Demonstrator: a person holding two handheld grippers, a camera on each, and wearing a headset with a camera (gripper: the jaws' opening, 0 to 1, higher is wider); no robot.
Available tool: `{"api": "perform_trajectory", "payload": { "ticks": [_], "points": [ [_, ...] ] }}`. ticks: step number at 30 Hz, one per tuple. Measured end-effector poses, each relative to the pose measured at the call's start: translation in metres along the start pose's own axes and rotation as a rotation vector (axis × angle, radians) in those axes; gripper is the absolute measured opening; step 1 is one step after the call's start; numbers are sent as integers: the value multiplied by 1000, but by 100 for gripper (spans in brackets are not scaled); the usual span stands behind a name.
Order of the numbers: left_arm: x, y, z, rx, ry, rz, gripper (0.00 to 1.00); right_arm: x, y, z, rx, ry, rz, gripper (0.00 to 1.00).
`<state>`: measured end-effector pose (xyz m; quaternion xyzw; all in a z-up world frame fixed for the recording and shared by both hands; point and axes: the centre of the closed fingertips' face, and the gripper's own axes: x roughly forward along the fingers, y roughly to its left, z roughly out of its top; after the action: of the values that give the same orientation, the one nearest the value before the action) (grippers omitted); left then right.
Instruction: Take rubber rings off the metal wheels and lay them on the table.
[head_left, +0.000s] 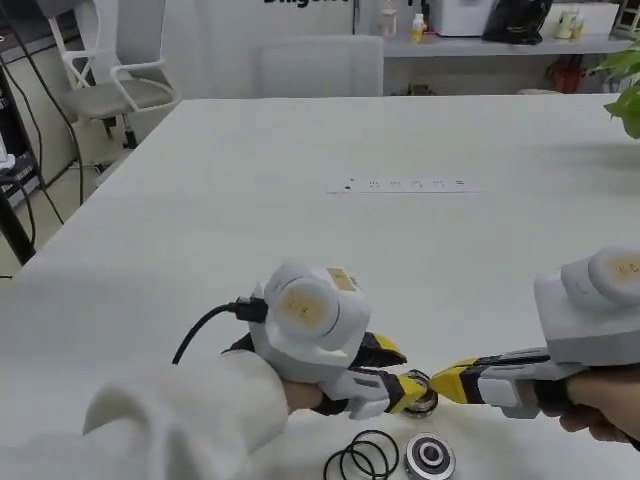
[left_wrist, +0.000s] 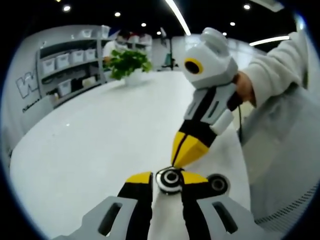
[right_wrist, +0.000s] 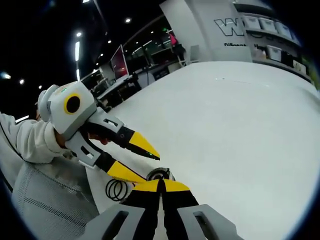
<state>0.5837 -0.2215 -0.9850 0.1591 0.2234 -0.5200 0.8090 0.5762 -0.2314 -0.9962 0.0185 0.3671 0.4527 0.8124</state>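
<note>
Standing at the table (head_left: 300, 150), entries as seen.

Hidden or unclear:
- The wheel (left_wrist: 170, 180) is largely covered by yellow jaw tips in the head view, where only a sliver of metal shows.
- I cannot tell whether a rubber ring sits on its rim.
- A white sleeve (head_left: 180, 420) covers the near-left part of the tabletop.
- The rings (head_left: 360, 458) and the second wheel (head_left: 430, 457) lie at the very bottom edge of the head view.

Edges and room:
- The tabletop is wide and pale beyond the grippers, running as far as a socket strip (head_left: 400, 185) set into it.
- A chair (head_left: 110, 80) stands off the far-left corner.
- A plant (head_left: 625, 90) leans in at the right edge.
- Both grippers work close to the near edge.

Jaws and task items:
- Left gripper (head_left: 403, 375): jaws clamped on the wheel, one yellow tip at each side, the wheel's face turned toward its own camera.
- Right gripper (right_wrist: 161, 186): jaws pressed together, tips meeting the wheel's rim from the opposite side. Whether anything thin is pinched between them cannot be made out.
- Rings: several black loops, overlapping, flat on the table near the held wheel.
- Second wheel: flat on the table, just beside the rings, on the right gripper's side.
</note>
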Motion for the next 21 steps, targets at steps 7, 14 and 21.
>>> {"api": "perform_trajectory", "payload": {
  "ticks": [7, 14, 21],
  "points": [
    [-4, 11, -7, -4, 24, 36, 24, -1, 2, 4, 0, -15, 8, 0],
    [-7, 14, -4, -5, 14, 42, 25, -7, 5, 23, 34, -100, 23, 0],
    [-19, 17, 11, -7, -27, 43, 31, -14, 2, 35, 62, -154, 8, 0]
  ]
}}
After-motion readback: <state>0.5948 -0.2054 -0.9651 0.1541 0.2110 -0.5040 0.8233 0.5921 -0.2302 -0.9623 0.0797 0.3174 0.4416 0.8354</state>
